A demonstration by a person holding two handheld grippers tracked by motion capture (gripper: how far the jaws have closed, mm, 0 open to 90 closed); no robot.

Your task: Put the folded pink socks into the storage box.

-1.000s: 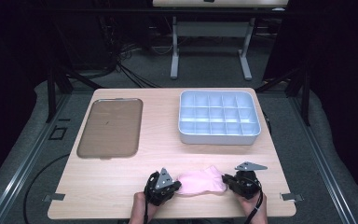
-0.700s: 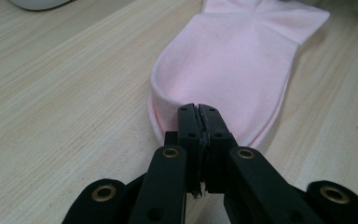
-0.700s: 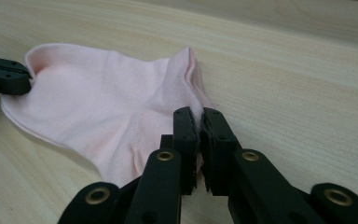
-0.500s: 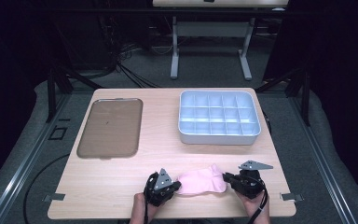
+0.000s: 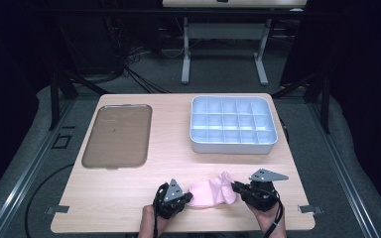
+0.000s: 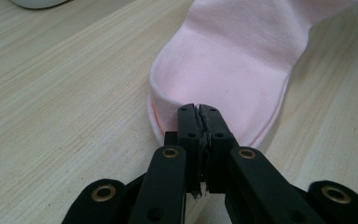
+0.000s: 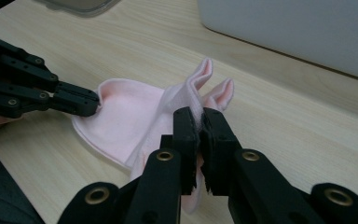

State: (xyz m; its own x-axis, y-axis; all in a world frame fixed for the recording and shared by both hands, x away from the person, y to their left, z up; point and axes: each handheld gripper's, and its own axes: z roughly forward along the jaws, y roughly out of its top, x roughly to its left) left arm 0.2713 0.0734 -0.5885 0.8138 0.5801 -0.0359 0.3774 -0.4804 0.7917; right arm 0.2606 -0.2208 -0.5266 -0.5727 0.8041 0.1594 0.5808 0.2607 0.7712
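Lying near the front edge of the wooden table (image 5: 129,193), a pink sock (image 5: 211,192) is stretched between the two grippers, well in front of the grey divided tray (image 5: 234,125). The left gripper (image 5: 187,198) has its jaws pressed together on the sock's rounded end, the fabric pinched between the black tips in the left gripper view. The right gripper (image 5: 234,186) has its jaws clamped on the other end, where the cloth bunches up and two small folds stand above the pinch. A hand (image 5: 151,223) comes in behind each gripper from the table's front edge. Left of the divided tray, a flat brown tray (image 5: 119,135) rests on the table, well apart from the sock.
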